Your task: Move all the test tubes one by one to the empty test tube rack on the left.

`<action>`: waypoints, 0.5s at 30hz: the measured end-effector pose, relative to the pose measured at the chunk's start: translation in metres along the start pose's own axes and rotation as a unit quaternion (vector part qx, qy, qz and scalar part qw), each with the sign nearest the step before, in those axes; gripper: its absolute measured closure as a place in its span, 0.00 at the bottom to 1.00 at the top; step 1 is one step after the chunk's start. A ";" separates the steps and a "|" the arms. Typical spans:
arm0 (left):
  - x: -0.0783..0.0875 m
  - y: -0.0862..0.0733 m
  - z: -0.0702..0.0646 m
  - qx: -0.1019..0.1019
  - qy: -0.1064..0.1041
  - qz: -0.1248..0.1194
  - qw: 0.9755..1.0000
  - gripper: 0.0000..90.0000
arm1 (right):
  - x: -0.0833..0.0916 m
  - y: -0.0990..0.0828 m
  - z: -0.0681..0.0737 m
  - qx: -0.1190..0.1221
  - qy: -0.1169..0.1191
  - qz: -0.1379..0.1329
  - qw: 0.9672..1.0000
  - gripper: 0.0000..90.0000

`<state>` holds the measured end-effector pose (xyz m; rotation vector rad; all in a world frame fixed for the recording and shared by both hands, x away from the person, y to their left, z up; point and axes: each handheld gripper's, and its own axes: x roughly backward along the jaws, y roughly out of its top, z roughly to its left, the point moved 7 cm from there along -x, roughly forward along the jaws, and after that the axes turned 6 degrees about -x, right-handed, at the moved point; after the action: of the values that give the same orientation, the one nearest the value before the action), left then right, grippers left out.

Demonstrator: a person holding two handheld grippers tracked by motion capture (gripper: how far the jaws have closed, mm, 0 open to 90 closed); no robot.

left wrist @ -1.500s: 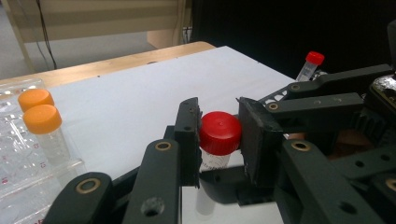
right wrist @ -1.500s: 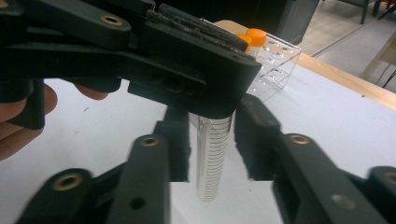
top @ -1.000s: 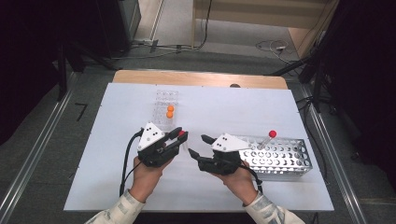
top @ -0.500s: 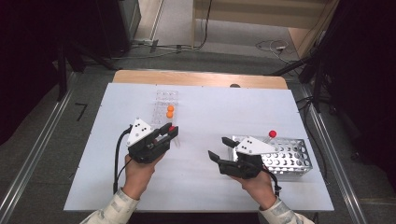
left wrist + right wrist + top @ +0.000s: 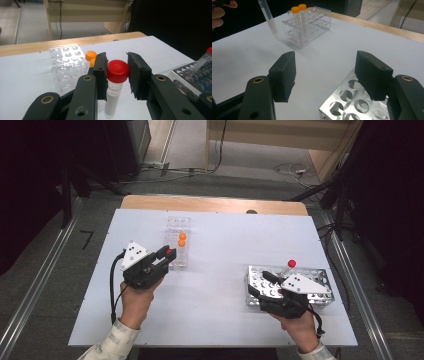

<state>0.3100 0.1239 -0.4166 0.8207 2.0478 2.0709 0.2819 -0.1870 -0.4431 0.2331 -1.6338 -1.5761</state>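
Even overhead light leaves the white table bright, its surroundings dark. Shadows are soft. Both gripper views look slightly soft, with mild glare on the metal rack.

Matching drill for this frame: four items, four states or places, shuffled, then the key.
Items:
1. left gripper
2. right gripper
3. orange-capped tubes
4. metal rack

States:
A. standing in the clear plastic rack
B. jaws open, nothing between them
C. shut on the red-capped tube
D. at the table's right side, one red-capped tube standing in it

Pairs: 1-C, 2-B, 3-A, 4-D
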 end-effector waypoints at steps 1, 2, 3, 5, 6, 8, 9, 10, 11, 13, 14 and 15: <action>0.001 0.001 0.002 0.001 0.003 -0.001 1.000 0.79 | 0.003 -0.001 -0.002 -0.001 -0.003 -0.001 1.000 0.36; 0.001 0.002 0.005 0.001 0.006 -0.001 1.000 0.79 | 0.006 -0.001 -0.005 -0.004 -0.006 -0.002 1.000 0.36; 0.002 0.003 0.008 0.002 0.009 -0.001 1.000 0.79 | 0.008 -0.002 -0.007 -0.008 -0.008 -0.003 1.000 0.36; 0.004 0.004 0.013 0.003 0.016 -0.002 1.000 0.79 | 0.013 -0.003 -0.011 -0.009 -0.013 -0.007 1.000 0.36; 0.004 0.005 0.016 0.004 0.018 -0.002 1.000 0.79 | 0.014 -0.004 -0.013 -0.010 -0.014 -0.008 1.000 0.36; 0.005 0.007 0.021 0.007 0.023 -0.004 1.000 0.79 | 0.017 -0.006 -0.016 -0.012 -0.017 -0.008 1.000 0.36; 0.005 0.008 0.024 0.008 0.026 -0.005 1.000 0.79 | 0.018 -0.008 -0.017 -0.017 -0.020 -0.006 1.000 0.36; 0.004 0.009 0.026 0.009 0.029 -0.003 1.000 0.79 | 0.019 -0.008 -0.017 -0.018 -0.020 -0.005 1.000 0.36; 0.003 0.010 0.029 0.010 0.031 -0.002 0.999 0.79 | 0.019 -0.009 -0.018 -0.019 -0.021 -0.005 1.000 0.36; 0.001 0.012 0.033 0.009 0.036 0.000 0.999 0.79 | 0.020 -0.009 -0.018 -0.020 -0.021 -0.005 1.000 0.36; 0.000 0.013 0.035 0.008 0.038 0.003 0.999 0.79 | 0.021 -0.008 -0.019 -0.020 -0.022 -0.006 1.000 0.36; -0.001 0.016 0.037 0.008 0.041 0.003 0.999 0.79 | 0.021 -0.008 -0.019 -0.019 -0.021 -0.008 1.000 0.36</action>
<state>0.3319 0.1552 -0.4039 0.7572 2.1087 2.1278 0.2778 -0.2156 -0.4441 0.1934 -1.6365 -1.6321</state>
